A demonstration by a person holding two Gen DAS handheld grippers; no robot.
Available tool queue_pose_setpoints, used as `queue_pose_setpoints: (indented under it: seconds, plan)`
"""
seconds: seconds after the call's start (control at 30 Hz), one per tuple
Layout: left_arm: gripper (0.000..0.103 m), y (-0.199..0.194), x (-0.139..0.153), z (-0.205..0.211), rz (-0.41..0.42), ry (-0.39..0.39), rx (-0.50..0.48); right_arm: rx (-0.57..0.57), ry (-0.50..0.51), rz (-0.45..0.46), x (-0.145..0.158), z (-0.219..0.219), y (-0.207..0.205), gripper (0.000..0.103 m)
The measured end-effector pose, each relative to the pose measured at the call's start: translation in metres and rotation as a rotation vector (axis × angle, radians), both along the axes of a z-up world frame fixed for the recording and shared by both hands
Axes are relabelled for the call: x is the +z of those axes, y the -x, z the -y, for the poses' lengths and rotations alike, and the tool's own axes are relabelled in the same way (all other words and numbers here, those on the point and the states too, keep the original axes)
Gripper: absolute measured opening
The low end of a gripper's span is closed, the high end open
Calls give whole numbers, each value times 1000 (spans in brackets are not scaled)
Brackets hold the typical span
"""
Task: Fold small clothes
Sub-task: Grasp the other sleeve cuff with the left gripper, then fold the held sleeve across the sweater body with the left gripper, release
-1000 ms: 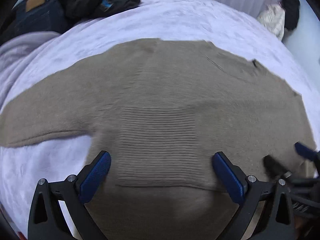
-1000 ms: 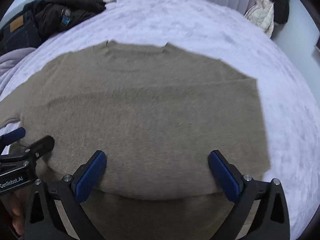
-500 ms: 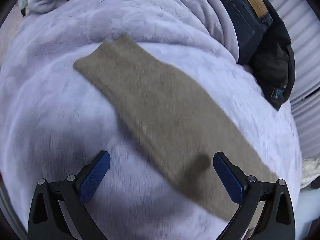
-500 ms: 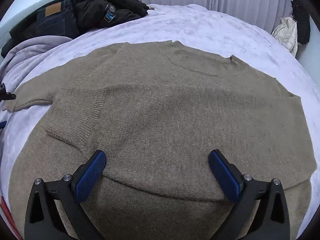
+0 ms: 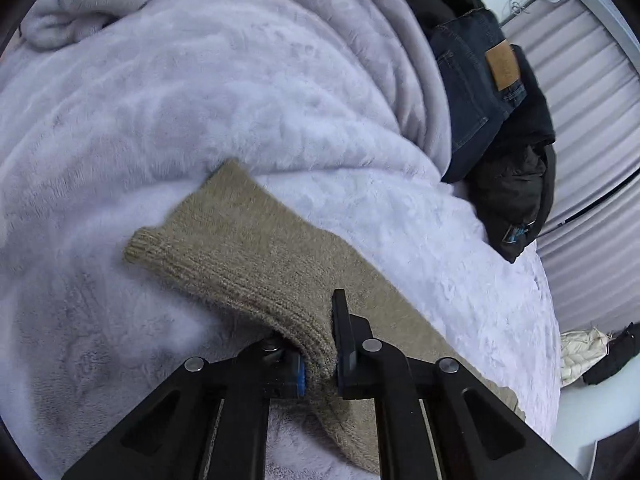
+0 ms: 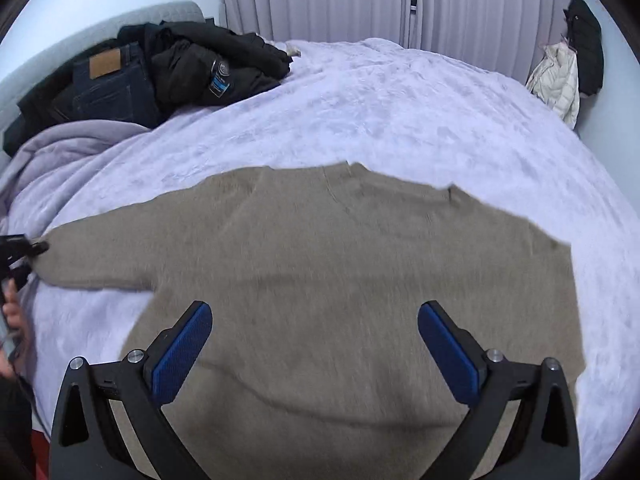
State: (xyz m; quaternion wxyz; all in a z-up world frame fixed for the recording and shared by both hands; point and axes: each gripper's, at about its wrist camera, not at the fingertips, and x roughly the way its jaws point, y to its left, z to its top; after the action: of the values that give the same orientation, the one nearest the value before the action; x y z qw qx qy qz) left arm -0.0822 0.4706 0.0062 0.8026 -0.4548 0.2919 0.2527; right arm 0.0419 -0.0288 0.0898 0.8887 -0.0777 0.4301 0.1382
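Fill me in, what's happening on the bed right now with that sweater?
A person is folding a tan sweater spread flat on a lilac blanket. The left claw is shut on the sweater's sleeve near the cuff, which is lifted slightly off the blanket. The right claw hovers open over the sweater's body, gripping nothing. Jeans and a black jacket lie piled at the far corner.

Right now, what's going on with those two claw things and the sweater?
Left gripper clamped on sweater sleeve. Right gripper open above sweater body, flat on blanket. Nothing blocking.
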Motion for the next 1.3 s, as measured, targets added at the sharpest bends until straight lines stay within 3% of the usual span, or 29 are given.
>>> queue_pose_setpoints:
  seconds: [0.17,0.27,0.4,0.5,0.57,0.7,0.87,1.03,1.1,1.3]
  plan:
    - [11,-8,36,10,-6,-148,-57,26,185,-89,-35,-76,-56,103]
    - [11,-5,51,14,6,-186,-86,-9,271,-120,-63,-112,-77,103]
    - [11,-6,57,16,2,-221,-102,-15,213,-126,-70,-158,-67,103]
    - [10,-10,61,20,-16,-231,-114,184,170,-162,-70,-208,-39,102]
    - [10,-11,69,25,-3,-230,-127,315,90,-181,-59,-221,-16,99]
    - [10,-18,97,59,31,-288,-206,272,8,-118,-21,-169,3,99]
    - [10,-63,119,146,19,-335,-377,101,135,5,-4,-42,4,99]
    - [9,-117,117,266,-26,-343,-578,-55,231,-17,-16,75,3,99]
    - [9,-132,119,326,-45,-380,-655,-85,237,-53,-25,106,7,99]
    - [9,-152,133,471,-39,-456,-819,-139,111,-34,-20,176,28,99]
